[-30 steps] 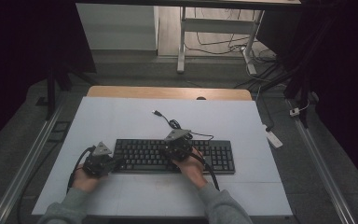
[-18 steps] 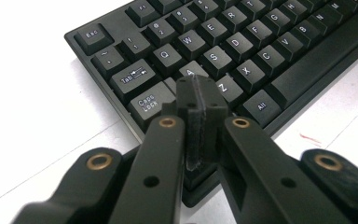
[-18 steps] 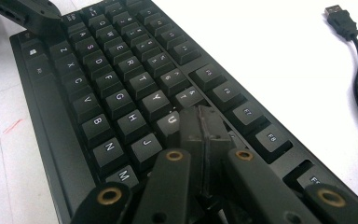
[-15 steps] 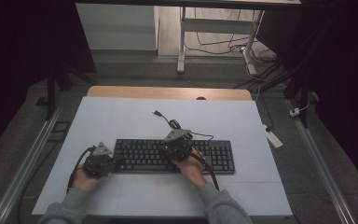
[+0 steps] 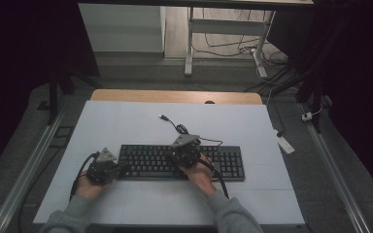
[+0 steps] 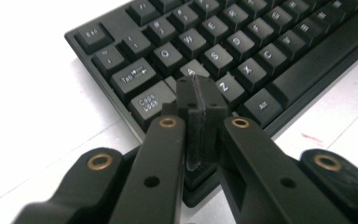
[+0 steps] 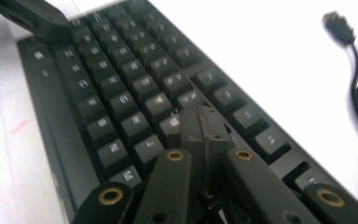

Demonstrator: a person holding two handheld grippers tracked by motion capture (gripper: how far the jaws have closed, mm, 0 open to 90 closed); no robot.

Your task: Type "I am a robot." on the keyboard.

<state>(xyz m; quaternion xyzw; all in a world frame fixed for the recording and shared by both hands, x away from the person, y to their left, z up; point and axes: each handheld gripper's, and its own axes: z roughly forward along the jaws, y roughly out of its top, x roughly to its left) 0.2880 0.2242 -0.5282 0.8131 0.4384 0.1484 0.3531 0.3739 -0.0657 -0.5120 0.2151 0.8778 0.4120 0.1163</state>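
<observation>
Okay, left to right. Left gripper (image 5: pixel 117 169) sits at the left end of the black keyboard (image 5: pixel 223 162), held by the person's left hand (image 5: pixel 88 187), its cable looping off to the left over the white table (image 5: pixel 126 121). Its jaws are pressed together with nothing between them. In the left gripper view the closed tips (image 6: pixel 200 100) hang over the corner between the Caps Lock key (image 6: pixel 150 100), A and Z. Legends readable there: Esc (image 6: pixel 92 34) top left, Tab (image 6: pixel 133 75), Caps Lock, Alt (image 6: pixel 262 105), plus letters W, S, D, X, C. A short red mark (image 6: pixel 311 138) sits on the table just off the keyboard's front edge.

Keyboard lies flat, long side across the table, on the near half and roughly centred. No brand visible.

Right gripper (image 5: pixel 182 154) is over the middle of the keyboard, right hand (image 5: pixel 201 177) behind it. Jaws also together, empty. In the right gripper view the tips (image 7: pixel 204 122) sit low over the letter rows; picture is blurred, only B (image 7: pixel 104 123), N and M read with any confidence. Whether either gripper actually touches a key, can't tell.

Keyboard's cable (image 5: pixel 187 132) coils behind the right gripper, its USB plug (image 5: pixel 163 117) lying loose on the table further back.
</observation>
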